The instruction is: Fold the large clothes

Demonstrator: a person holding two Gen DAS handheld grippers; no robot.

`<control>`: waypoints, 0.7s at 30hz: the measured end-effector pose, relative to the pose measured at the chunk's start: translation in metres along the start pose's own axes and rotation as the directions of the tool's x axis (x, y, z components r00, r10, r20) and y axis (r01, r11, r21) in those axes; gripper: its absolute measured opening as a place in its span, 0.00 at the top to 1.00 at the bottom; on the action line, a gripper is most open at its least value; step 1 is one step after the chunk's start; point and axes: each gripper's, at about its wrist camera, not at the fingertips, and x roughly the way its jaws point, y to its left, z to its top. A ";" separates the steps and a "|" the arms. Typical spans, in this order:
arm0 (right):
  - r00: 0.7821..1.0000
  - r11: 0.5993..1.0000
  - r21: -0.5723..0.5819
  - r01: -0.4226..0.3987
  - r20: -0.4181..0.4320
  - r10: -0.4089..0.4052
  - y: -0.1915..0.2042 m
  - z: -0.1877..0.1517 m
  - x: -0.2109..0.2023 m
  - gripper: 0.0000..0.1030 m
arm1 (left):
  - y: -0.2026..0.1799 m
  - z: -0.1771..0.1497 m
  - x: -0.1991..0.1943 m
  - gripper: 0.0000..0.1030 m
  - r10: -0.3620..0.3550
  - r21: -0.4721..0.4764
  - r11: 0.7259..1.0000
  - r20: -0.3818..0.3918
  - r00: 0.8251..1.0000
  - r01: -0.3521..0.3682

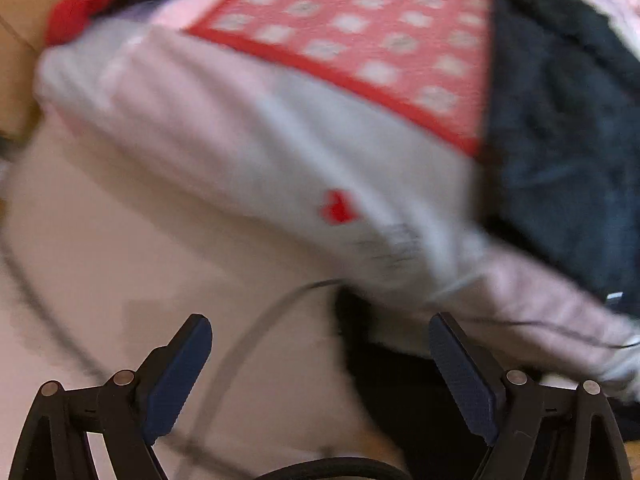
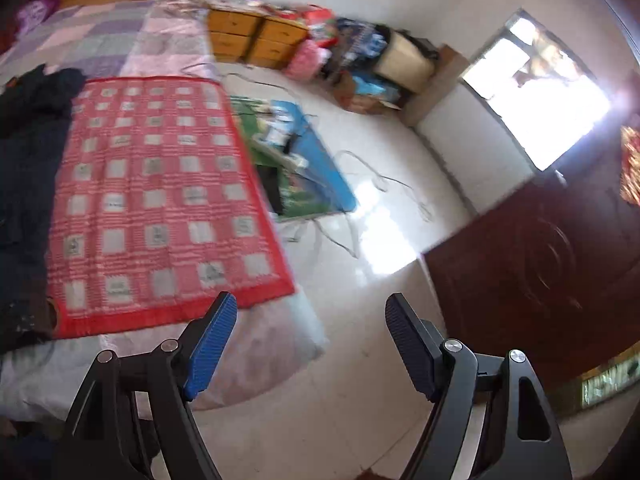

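A dark garment (image 1: 560,120) lies on the bed, partly over a red checked mat (image 1: 360,32). In the right wrist view the garment (image 2: 28,152) lies at the left edge beside the mat (image 2: 160,200). My left gripper (image 1: 320,324) is open and empty, low beside the bed's edge, short of the garment. My right gripper (image 2: 312,304) is open and empty, above the bed's corner and the floor, to the right of the garment. The left wrist view is blurred.
A pale pink bedsheet (image 1: 240,152) hangs over the bed's side. A cable (image 1: 240,344) lies on the white floor. A blue-green mat with clutter (image 2: 296,160), wooden drawers (image 2: 256,40), piled boxes (image 2: 380,72) and a dark door (image 2: 540,248) stand around the floor.
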 end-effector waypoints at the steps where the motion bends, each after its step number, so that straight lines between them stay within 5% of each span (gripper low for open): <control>1: 0.999 0.999 -0.013 -0.032 0.005 0.032 0.014 0.002 0.002 0.22 | -0.017 0.003 0.005 0.11 -0.043 0.015 0.999 0.016 0.999 0.043; 4: 0.992 0.991 -0.045 -0.126 0.006 0.126 0.052 0.006 0.008 0.22 | -0.056 0.010 0.023 0.11 -0.113 0.060 0.992 0.054 0.992 0.110; 8: 0.988 0.988 -0.024 -0.153 -0.013 0.153 0.066 -0.002 0.006 0.22 | -0.082 0.018 0.044 0.11 -0.117 0.076 0.991 0.086 0.989 0.110; 16: 0.992 0.979 0.186 0.086 -0.102 -0.068 -0.014 -0.042 -0.001 0.22 | -0.085 0.025 0.068 0.11 -0.018 0.153 0.988 0.126 0.992 -0.001; 21: 0.991 0.976 0.211 0.054 -0.132 -0.026 -0.002 -0.057 0.003 0.22 | -0.114 0.026 0.097 0.10 0.035 0.274 0.959 0.136 0.990 -0.071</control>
